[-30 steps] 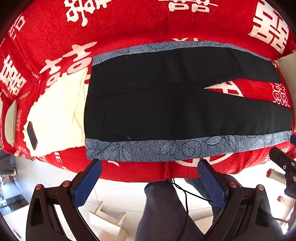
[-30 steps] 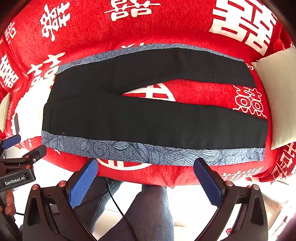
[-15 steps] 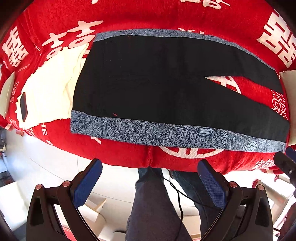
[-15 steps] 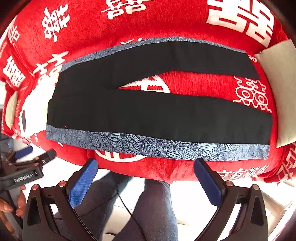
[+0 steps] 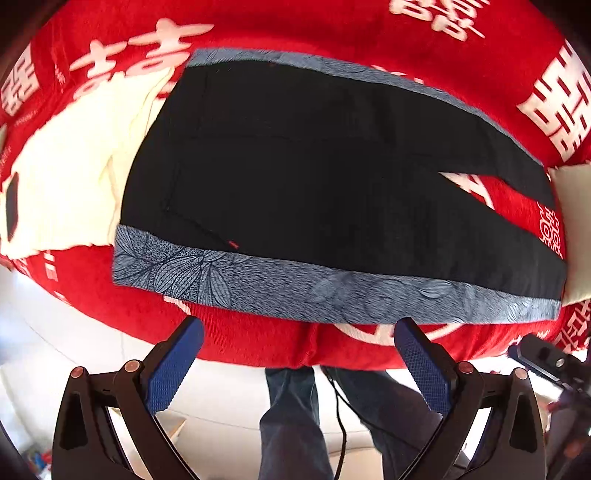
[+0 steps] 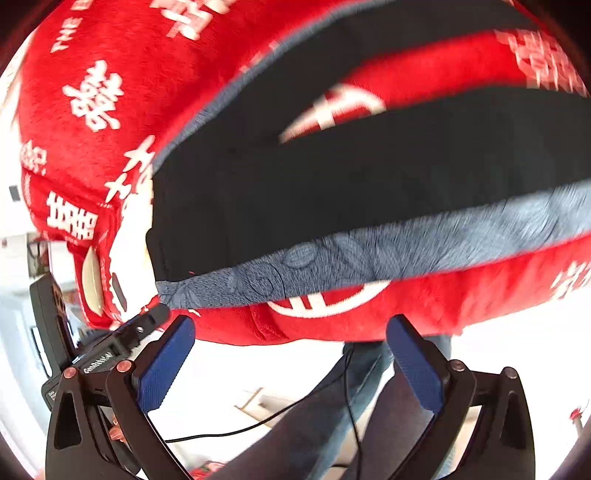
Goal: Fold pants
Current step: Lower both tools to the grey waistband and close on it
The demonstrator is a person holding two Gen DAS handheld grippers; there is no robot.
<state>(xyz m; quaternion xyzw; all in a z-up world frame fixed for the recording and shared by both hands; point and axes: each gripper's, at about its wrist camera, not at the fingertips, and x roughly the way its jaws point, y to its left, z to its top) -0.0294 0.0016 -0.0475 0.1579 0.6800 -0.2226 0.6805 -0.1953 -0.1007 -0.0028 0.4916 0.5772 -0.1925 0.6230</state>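
Note:
Black pants with grey-blue leaf-patterned side stripes lie flat on a red bed cover, waist at the left, legs running right with a gap between them. My left gripper is open and empty, just off the near bed edge below the near stripe. My right gripper is open and empty, below the near stripe close to the waist corner of the pants. The right wrist view is tilted and blurred. The left gripper's body also shows in the right wrist view.
A cream cloth with a dark phone-like object lies left of the waist. A white pillow sits at the right by the leg ends. The person's legs and a cable stand below the bed edge.
Both grippers have moved closer to the near bed edge. The right wrist view has swung left and tilted toward the waist end. Both stay open.

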